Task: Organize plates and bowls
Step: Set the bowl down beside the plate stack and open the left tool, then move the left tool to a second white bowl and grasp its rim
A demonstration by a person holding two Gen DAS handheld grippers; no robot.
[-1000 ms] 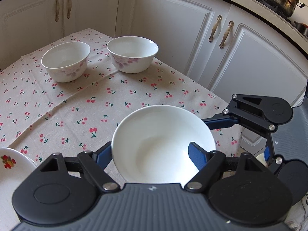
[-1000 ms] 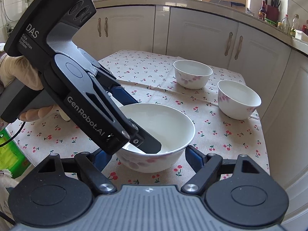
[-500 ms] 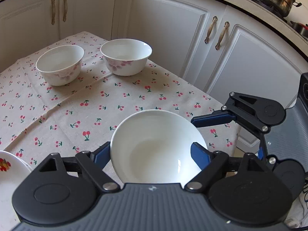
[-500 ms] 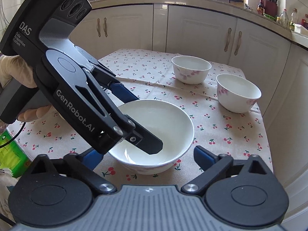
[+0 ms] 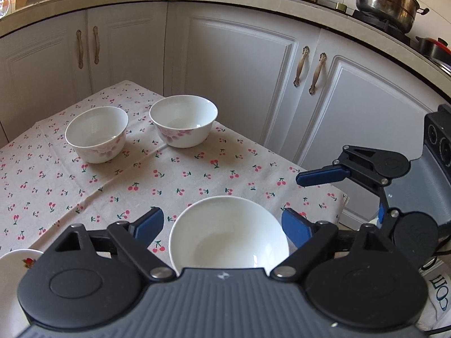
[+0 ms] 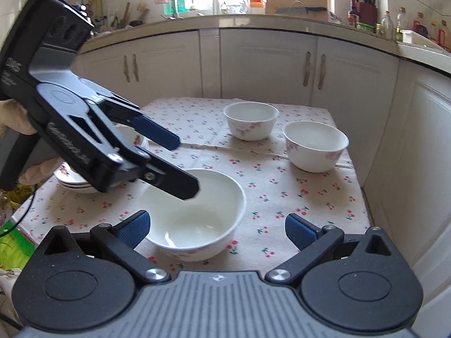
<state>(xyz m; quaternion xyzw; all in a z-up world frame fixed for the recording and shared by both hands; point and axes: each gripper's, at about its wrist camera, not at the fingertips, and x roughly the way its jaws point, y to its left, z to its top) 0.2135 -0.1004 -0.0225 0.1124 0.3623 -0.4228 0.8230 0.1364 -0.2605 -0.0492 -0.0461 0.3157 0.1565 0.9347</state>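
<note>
A white bowl (image 5: 228, 236) with pink flowers sits on the cherry-print tablecloth (image 5: 169, 180) near the front edge; it also shows in the right wrist view (image 6: 197, 214). My left gripper (image 5: 222, 222) is open, raised above and behind this bowl, touching nothing. My right gripper (image 6: 217, 225) is open and empty, just right of the bowl. Two more flowered bowls (image 5: 97, 133) (image 5: 183, 124) stand side by side at the table's far end. A stack of plates (image 6: 73, 180) lies at the left, partly hidden by the left gripper.
White cabinet doors (image 5: 239, 84) close in behind and to the right of the table. The table's right edge (image 6: 363, 197) drops off beside the cabinets. A steel pot (image 5: 386, 0) sits on the stove above. A green bag (image 6: 14, 248) lies off the table's left.
My left gripper opened, let go of the near bowl and lifted back. My right gripper opened wider and drew back. The bowl now rests on the cloth.
</note>
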